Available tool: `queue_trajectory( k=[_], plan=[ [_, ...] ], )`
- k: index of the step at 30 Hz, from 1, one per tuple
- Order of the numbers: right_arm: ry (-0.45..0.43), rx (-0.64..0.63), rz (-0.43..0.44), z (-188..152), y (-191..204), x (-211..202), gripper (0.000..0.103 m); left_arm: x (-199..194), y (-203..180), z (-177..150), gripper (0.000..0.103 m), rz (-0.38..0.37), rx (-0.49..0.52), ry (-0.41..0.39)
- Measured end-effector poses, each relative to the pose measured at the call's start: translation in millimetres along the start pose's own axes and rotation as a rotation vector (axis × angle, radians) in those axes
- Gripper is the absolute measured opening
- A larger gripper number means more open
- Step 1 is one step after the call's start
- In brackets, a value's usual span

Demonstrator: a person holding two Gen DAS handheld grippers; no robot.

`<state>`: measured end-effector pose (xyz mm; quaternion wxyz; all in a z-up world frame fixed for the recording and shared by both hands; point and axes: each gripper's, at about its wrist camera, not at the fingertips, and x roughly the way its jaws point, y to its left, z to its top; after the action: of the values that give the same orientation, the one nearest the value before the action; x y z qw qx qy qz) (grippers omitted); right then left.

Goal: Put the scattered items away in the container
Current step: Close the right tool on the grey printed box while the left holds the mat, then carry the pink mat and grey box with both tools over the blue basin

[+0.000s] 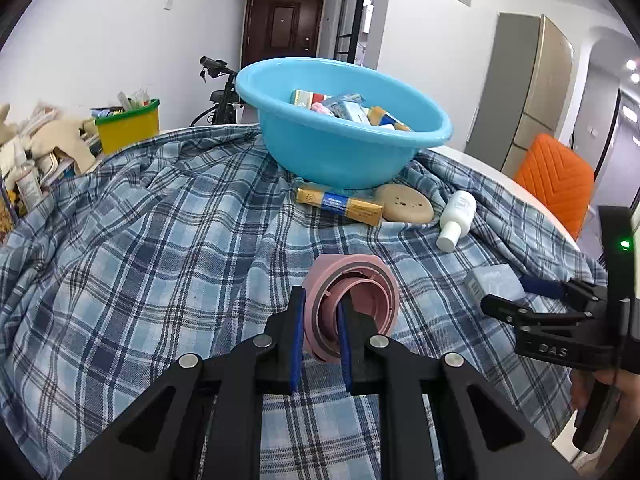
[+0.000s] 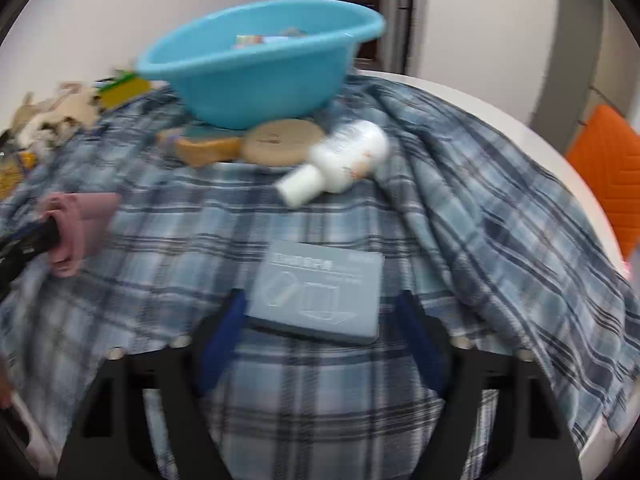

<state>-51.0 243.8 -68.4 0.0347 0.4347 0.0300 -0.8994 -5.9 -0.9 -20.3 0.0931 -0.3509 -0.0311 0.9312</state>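
Left gripper [image 1: 320, 332] clamped on pink tape roll [image 1: 352, 304]; right gripper [image 2: 320, 344] spread wide around grey-blue box [image 2: 320, 292].

Roll smooth, ringed, pinched through one wall, near centre over wrinkled plaid cloth [image 1: 140, 260]. Box flat, matte, line drawings on top, lying on cloth between blue pads [image 2: 222, 340], touching neither as far as visible; print blurred. Farther off: one glossy round blue basin [image 1: 344, 152] holding several packets, count unclear; one gold-and-blue bar [image 1: 340, 204] tucked partly under basin; one tan disc [image 1: 406, 203]; one white bottle [image 1: 458, 216] on its side, right. Yellow bin [image 1: 127, 130] far left.
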Motion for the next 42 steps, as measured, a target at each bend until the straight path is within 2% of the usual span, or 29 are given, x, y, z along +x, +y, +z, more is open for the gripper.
queue_trajectory(
  k=[2, 8, 9, 10, 18, 29, 35, 42],
  plan=[
    [-0.001, 0.013, -0.017, 1, 1, 3, 0.082, -1, -2, 0, 0.016, -0.02, -0.003, 0.0],
    [-0.022, -0.012, -0.089, 5, 13, 10, 0.082, -4, -7, 3, 0.016, -0.009, 0.01, -0.01],
    [-0.025, -0.01, -0.084, 4, 12, 9, 0.069, -5, -7, 3, 0.016, -0.012, 0.009, -0.009],
    [-0.022, -0.01, -0.074, 4, 12, 8, 0.064, -5, -7, 3, 0.016, -0.011, 0.011, -0.008],
    [-0.09, -0.037, -0.013, 4, 13, -19, 0.063, -3, -12, 3, 0.016, -0.01, 0.015, -0.007],
    [-0.157, -0.043, 0.009, 11, 18, -43, 0.063, -5, -12, 4, 0.016, 0.004, 0.002, -0.001],
    [-0.212, -0.055, 0.015, 25, 22, -61, 0.063, -19, -11, 27, 0.016, 0.024, 0.024, -0.056],
    [-0.333, -0.068, 0.008, 54, 24, -99, 0.063, -43, -12, 69, 0.016, 0.055, 0.048, -0.165]
  ],
)
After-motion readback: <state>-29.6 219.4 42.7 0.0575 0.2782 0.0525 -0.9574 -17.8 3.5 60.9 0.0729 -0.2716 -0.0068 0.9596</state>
